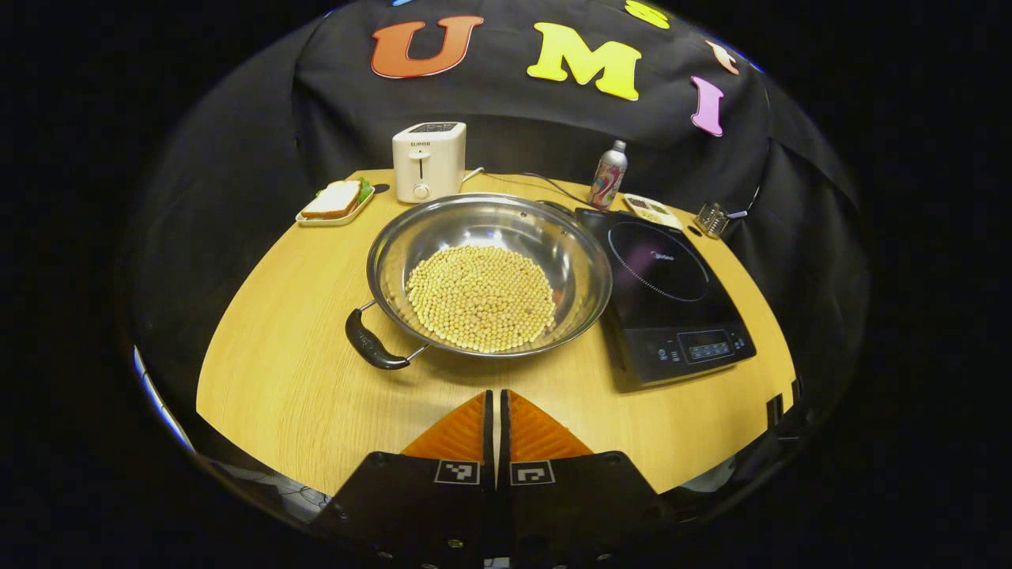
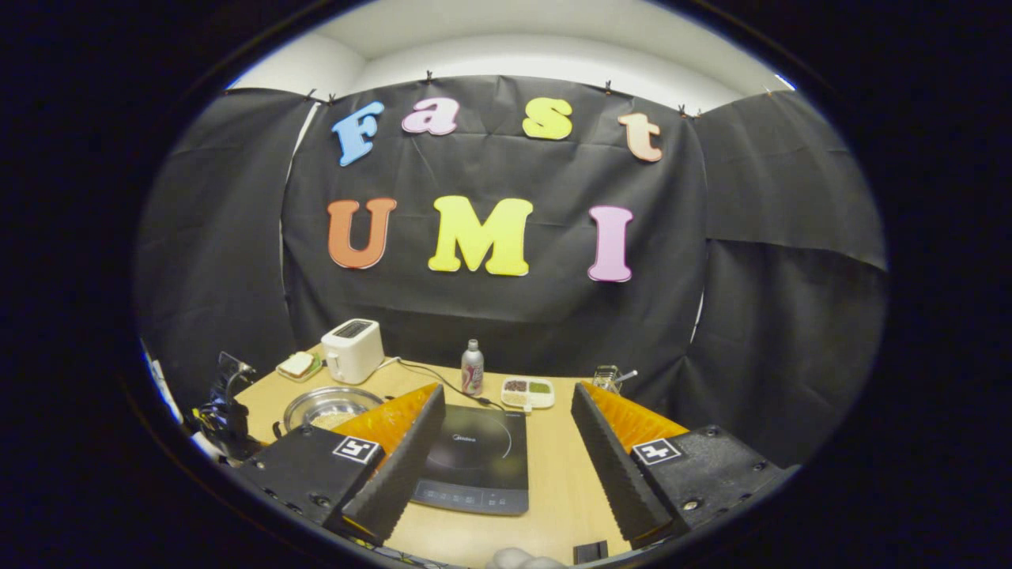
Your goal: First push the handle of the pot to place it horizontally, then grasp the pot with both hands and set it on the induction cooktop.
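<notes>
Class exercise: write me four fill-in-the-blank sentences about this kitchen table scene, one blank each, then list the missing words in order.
1. The round steel pot is filled with pale yellow ______.
2. The flat black induction cooktop has ______ resting on its glass.
3. The left gripper has its jaws ______.
4. The right gripper has its jaws ______.

Missing words: beans; nothing; shut; open
</notes>
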The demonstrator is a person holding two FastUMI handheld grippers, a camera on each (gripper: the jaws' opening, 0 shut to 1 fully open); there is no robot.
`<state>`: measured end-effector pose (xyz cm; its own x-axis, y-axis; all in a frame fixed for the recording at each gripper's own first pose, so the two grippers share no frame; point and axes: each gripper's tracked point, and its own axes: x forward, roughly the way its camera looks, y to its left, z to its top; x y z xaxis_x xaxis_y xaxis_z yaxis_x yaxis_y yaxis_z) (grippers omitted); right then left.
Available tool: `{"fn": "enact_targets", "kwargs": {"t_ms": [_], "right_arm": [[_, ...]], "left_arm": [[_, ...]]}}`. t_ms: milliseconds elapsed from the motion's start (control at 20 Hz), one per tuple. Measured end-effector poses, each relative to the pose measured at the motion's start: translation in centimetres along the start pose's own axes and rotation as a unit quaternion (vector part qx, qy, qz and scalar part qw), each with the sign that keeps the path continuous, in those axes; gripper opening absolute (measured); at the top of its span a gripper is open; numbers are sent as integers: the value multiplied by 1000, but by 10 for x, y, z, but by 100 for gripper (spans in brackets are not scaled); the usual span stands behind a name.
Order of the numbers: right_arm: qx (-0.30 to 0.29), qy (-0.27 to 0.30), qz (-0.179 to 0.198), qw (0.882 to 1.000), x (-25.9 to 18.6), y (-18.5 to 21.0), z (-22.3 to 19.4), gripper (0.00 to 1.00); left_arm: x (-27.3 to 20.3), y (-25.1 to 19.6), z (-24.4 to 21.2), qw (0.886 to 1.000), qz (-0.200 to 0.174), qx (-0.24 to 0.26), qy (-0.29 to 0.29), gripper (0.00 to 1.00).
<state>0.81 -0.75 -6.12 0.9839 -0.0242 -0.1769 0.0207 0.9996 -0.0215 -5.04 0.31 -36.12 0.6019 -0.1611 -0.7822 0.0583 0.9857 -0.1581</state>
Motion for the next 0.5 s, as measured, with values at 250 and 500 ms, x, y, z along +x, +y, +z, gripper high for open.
{"fn": "enact_targets", "kwargs": {"t_ms": [250, 500], "right_arm": [[2, 5, -10, 1000, 8, -4, 1, 100], [-1, 11, -9, 1000, 14, 4, -4, 100]], "left_arm": [[23, 18, -10, 999, 15, 0, 39, 0], [39, 30, -3, 998, 22, 17, 54, 10]]}}
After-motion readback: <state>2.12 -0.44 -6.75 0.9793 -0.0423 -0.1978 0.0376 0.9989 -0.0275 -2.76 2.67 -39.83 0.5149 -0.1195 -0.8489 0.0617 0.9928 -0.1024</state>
